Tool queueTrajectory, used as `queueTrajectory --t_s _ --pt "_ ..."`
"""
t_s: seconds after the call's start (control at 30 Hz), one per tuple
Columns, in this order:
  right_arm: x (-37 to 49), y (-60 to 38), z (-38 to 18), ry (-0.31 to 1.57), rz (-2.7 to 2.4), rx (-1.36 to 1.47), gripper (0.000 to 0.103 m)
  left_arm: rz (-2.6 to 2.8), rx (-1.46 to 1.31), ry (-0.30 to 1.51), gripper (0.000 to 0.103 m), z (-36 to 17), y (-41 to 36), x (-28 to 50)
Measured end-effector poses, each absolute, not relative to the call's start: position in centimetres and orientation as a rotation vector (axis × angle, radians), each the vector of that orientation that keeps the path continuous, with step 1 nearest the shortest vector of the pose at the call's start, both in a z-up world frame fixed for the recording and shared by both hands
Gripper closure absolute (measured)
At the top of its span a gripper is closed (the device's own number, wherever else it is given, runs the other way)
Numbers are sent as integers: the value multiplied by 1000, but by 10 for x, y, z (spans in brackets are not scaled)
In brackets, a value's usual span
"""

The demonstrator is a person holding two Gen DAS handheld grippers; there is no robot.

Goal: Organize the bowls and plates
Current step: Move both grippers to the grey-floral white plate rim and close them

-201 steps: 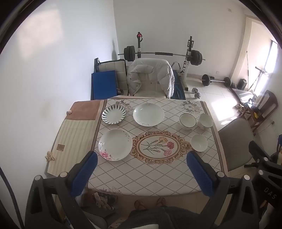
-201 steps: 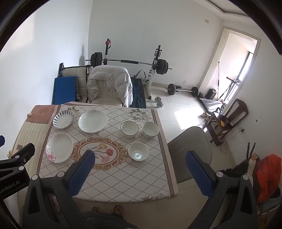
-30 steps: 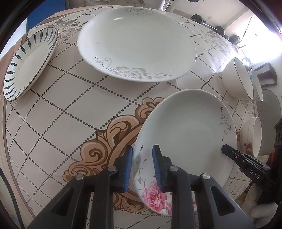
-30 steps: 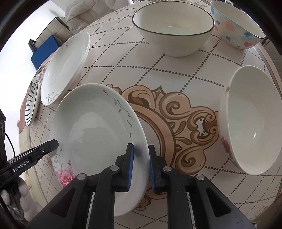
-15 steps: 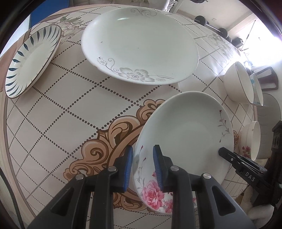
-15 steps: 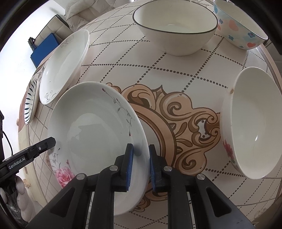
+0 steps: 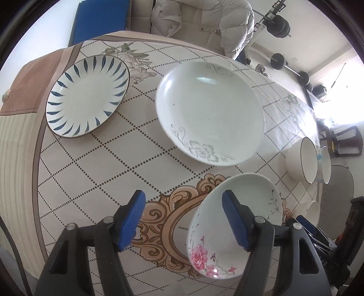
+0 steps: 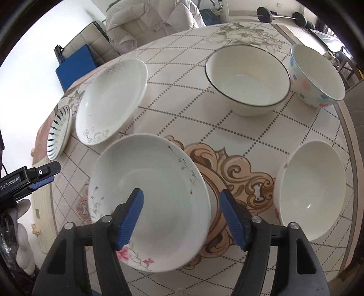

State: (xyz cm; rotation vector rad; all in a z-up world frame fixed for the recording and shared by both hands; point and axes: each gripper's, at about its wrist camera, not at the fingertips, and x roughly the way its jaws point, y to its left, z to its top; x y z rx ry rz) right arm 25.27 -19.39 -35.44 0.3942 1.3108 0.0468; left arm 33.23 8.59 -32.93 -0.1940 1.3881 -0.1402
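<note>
The white plate with a pink rose [image 7: 238, 227] [image 8: 150, 193] rests on the brown medallion at the table's middle. My left gripper [image 7: 184, 220] is open, its right finger over the plate's left rim. My right gripper [image 8: 182, 216] is open, its jaws astride the plate's right rim. A grey-flower white plate [image 7: 209, 111] [image 8: 111, 100] and a blue-striped plate [image 7: 87, 95] [image 8: 58, 134] lie further back. A black-rimmed bowl [image 8: 248, 79], a pastel-flower bowl [image 8: 316, 75] and a white bowl [image 8: 314, 189] sit on the right.
The table wears a diamond-patterned cloth [image 7: 95, 159]. A chair with a white jacket [image 7: 202, 18] stands behind the far edge. A grey chair [image 7: 341, 189] is on the right, with gym weights [image 7: 279, 22] beyond it.
Both grippers were shut on the rose plate's rim half a second ago. Both have now opened and pulled back and up, leaving the plate resting on the medallion.
</note>
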Motion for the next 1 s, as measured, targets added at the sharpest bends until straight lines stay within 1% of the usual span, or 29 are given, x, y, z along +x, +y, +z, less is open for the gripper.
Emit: queueTrajectory --t_s 0.07,0.1,0.23,0.33,0.4,0.57,0.63,0.73,0.8,0.83,0.9,0.93,0.97,1.0 --pt "270 -192 -344 1263 101 439 8 -122 -196 1377 25 -322 88 347" --pt "279 -191 -339 1239 123 457 6 -121 -202 1376 24 -319 89 355" --pt "325 -185 -324 1168 149 490 6 -86 -202 1351 24 -311 94 392" --pt "365 -183 -318 1152 143 501 6 -69 -218 1361 24 -313 100 424" --pt "392 -181 -320 1183 133 515 5 -55 -227 1401 24 -321 103 444" --pt "451 -181 -346 1330 140 528 6 -46 -275 1525 25 -357 103 476" --pt "468 -179 -358 1367 145 511 7 -56 -270 1560 28 -369 98 479" --pt "485 -174 -379 1432 184 479 10 -62 -266 1614 41 -388 91 478" --pt "494 -170 -391 1476 214 473 13 -56 -257 1644 43 -399 88 479" --pt "496 -168 -397 1490 225 466 13 -44 -243 1639 45 -401 86 479" --pt "500 -164 -406 1516 238 449 14 -40 -232 1648 45 -407 85 479" --pt "502 -163 -411 1525 244 446 14 -38 -231 1652 48 -410 84 479" --pt "504 -163 -416 1536 251 449 15 -40 -230 1654 49 -412 85 479" --pt "506 -163 -421 1546 260 459 20 -41 -229 1656 49 -415 85 479"
